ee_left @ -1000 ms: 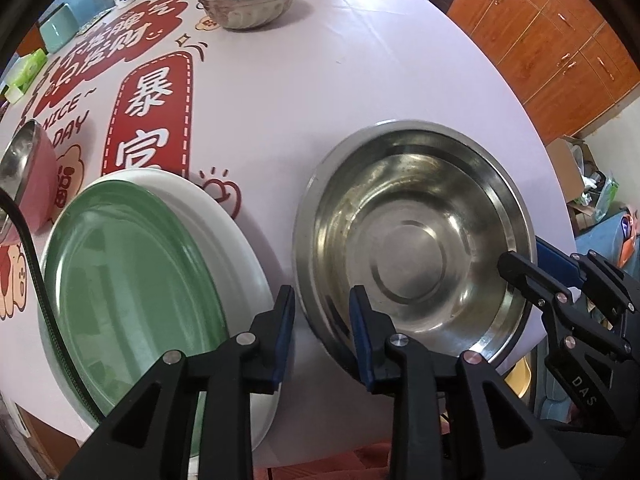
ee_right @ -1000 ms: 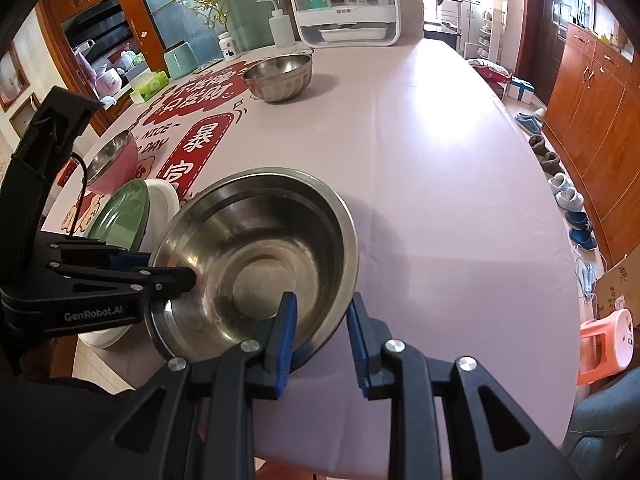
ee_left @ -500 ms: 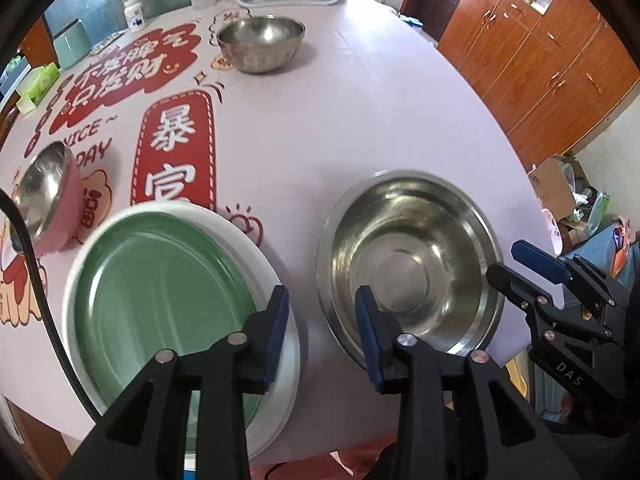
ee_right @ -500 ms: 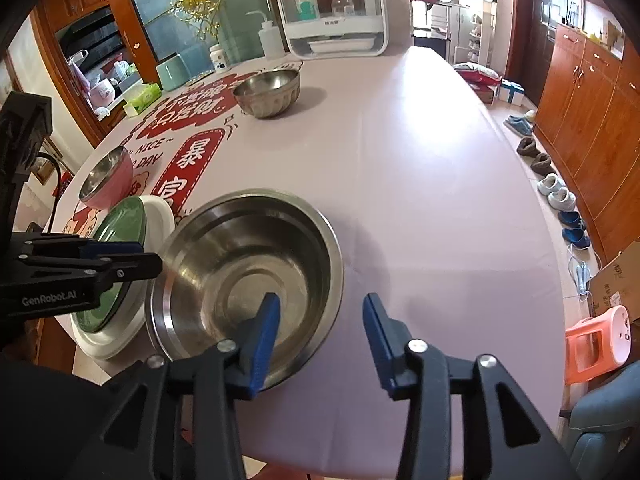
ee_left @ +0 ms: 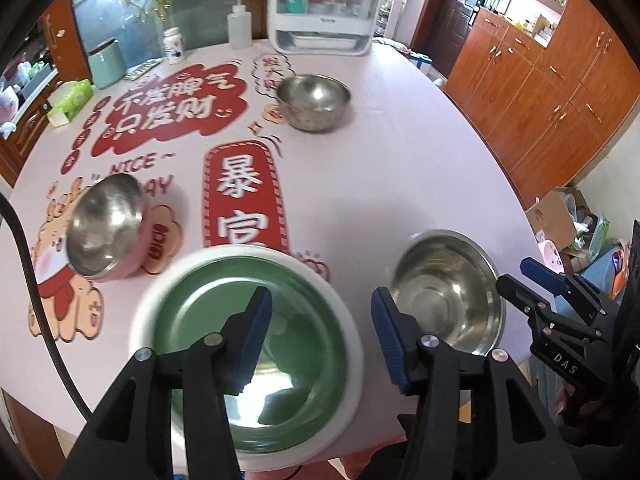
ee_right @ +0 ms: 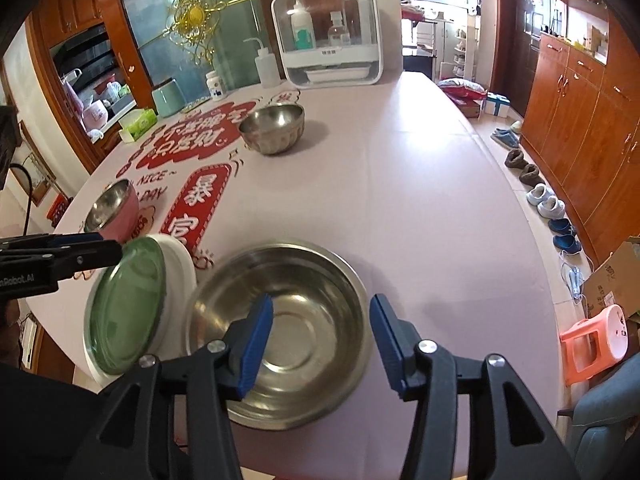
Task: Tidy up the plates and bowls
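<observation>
A green plate [ee_left: 256, 336] lies on a white plate [ee_left: 340, 304] at the table's near edge; both show in the right wrist view too [ee_right: 128, 304]. A wide steel bowl [ee_left: 448, 296] [ee_right: 304, 320] sits to their right. A pink bowl with a steel inside [ee_left: 106, 228] [ee_right: 114, 208] sits at the left. A smaller steel bowl [ee_left: 314, 100] [ee_right: 274, 128] stands farther back. My left gripper [ee_left: 320, 332] is open and empty above the plates. My right gripper [ee_right: 320, 340] is open and empty above the wide steel bowl.
A white dish cabinet [ee_right: 328, 36], squeeze bottle [ee_right: 266, 64], pill bottle [ee_left: 174, 46], teal canister [ee_left: 106, 62] and tissue box [ee_left: 70, 102] line the far table edge. Wooden cupboards [ee_right: 580, 120], shoes [ee_right: 548, 204] and an orange stool [ee_right: 596, 344] are on the right.
Both grippers have opened wide and pulled back and up from the wide steel bowl's rim. The bowl now rests on the table beside the plates.
</observation>
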`<state>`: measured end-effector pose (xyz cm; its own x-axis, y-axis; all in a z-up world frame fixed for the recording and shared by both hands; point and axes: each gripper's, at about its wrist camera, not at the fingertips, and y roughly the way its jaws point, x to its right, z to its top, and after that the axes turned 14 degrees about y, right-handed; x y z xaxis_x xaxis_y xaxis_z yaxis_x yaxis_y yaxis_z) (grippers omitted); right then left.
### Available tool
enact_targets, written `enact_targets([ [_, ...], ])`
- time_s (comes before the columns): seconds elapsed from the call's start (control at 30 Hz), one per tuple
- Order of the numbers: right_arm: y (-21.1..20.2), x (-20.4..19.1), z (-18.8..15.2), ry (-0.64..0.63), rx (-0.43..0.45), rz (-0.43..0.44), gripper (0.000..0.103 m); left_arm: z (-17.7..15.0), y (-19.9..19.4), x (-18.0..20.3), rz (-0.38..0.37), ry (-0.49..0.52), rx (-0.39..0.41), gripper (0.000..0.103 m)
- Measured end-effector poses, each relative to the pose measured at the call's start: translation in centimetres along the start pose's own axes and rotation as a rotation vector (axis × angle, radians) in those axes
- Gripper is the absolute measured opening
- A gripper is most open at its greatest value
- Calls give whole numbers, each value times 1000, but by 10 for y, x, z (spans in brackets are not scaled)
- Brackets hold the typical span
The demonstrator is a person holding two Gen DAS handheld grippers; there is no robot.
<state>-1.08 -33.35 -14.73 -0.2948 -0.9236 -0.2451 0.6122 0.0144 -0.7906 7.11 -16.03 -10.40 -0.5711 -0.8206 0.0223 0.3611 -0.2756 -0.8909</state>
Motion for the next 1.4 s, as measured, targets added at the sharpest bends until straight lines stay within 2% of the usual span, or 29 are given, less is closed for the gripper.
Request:
enact_targets([
  [0.13, -1, -16, 2, 8, 20, 2, 58, -4, -10, -22, 20, -12, 10, 51],
  [0.37, 5, -56, 2, 8, 35, 8, 59, -16, -25, -66, 56, -41, 18, 56],
  [0.77, 17, -127, -6, 3, 58, 28, 63, -40, -43, -145, 73, -96, 25, 59],
  [1.1, 30, -178, -15, 52, 75, 7, 65, -48, -46, -202, 71, -75, 25, 68],
  [1.4, 41, -218, -31, 80, 74, 4, 65, -52, -30, -243, 40, -57, 5, 69],
])
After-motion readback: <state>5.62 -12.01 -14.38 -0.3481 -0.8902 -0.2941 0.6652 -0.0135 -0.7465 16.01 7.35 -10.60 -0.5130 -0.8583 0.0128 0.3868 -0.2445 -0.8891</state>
